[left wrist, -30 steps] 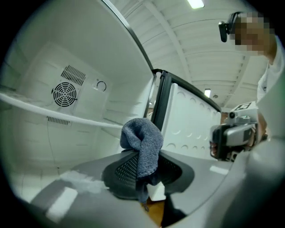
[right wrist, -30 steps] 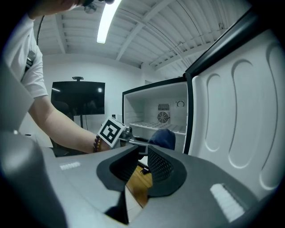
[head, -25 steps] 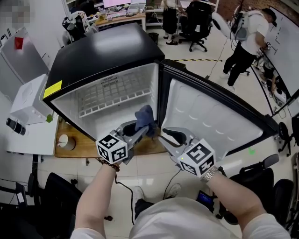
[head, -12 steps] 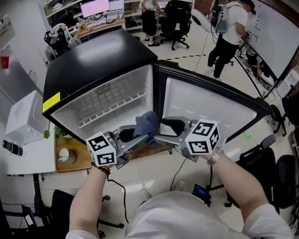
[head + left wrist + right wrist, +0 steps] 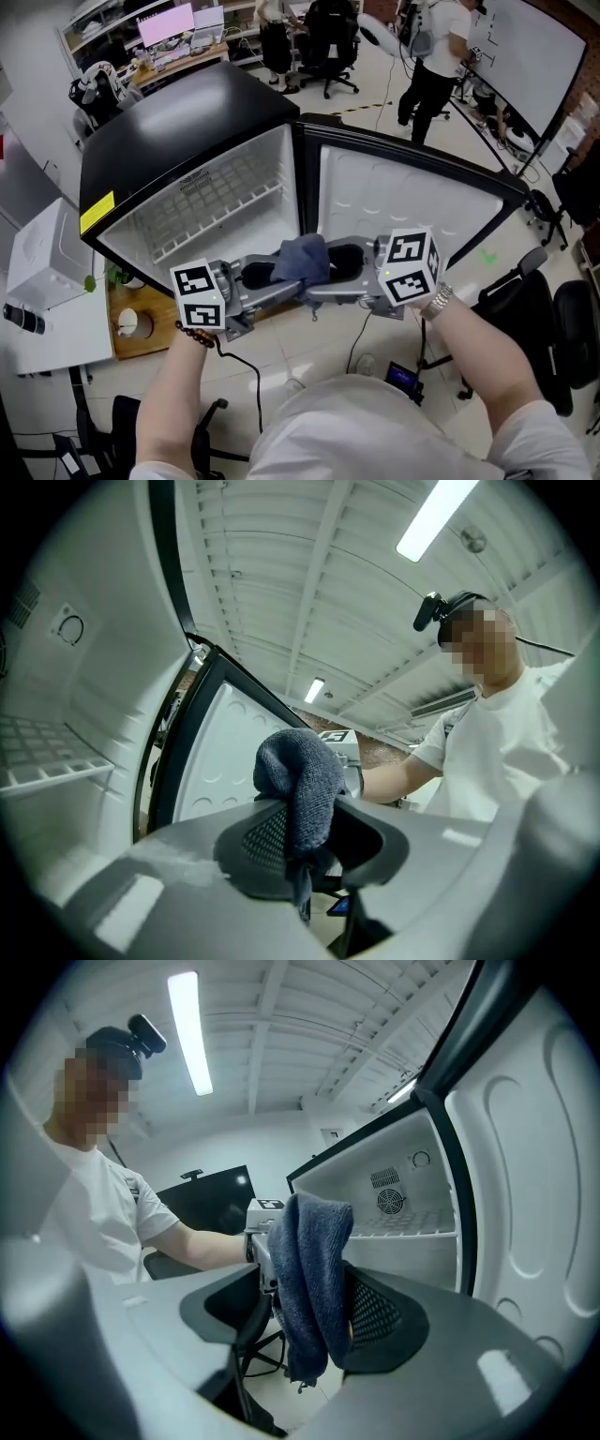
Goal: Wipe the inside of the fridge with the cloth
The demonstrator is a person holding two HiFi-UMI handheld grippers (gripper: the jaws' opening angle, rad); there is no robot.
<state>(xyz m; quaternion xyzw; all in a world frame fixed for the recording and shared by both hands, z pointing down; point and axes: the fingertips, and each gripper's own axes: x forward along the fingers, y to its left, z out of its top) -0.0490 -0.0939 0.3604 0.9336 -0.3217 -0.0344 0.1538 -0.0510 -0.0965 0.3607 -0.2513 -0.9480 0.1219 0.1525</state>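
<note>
Two grippers face each other at the lower middle of the head view, in front of the open fridge point(image 5: 178, 112). The left gripper point(image 5: 309, 841) has its jaws clamped on the blue cloth point(image 5: 305, 258), which bunches up above them. The right gripper point(image 5: 295, 1312) has just been opening its jaws. They stand wide, and the cloth hangs between them against one pad only. The fridge door point(image 5: 422, 202) stands open at the right.

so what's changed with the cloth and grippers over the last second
The left gripper, gripping the dark blue terry cloth, swung it from the black fridge opening toward the right gripper, whose jaws just opened around it. The fridge door stays open.
</note>
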